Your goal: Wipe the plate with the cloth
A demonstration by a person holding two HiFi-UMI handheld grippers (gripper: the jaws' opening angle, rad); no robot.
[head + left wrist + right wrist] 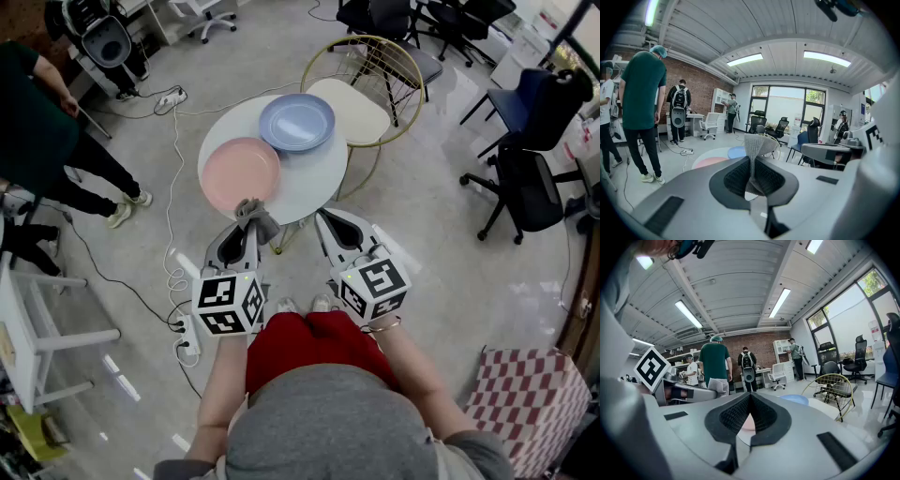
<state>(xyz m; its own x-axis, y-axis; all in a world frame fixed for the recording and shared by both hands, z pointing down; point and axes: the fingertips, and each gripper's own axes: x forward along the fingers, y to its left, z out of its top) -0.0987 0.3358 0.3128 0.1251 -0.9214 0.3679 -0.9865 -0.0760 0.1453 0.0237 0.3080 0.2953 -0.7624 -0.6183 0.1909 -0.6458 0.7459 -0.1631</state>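
Head view shows a round white surface (317,176) on the floor ahead of the person, carrying a pink plate (241,172) on its near left and a blue plate (296,122) on its far side, the blue rim overlapping the pink one's far right edge. A cream-seated chair with a gold wire frame (354,111) stands just right of the surface. The left gripper (247,225) is clamped on a grey cloth (260,221), which bunches up out of its closed tips and hangs at the near edge of the pink plate; whether the cloth touches the plate cannot be told. The right gripper (323,218) is held just beside it on the right, over the surface's near edge. In the right gripper view its jaws meet with nothing between them.
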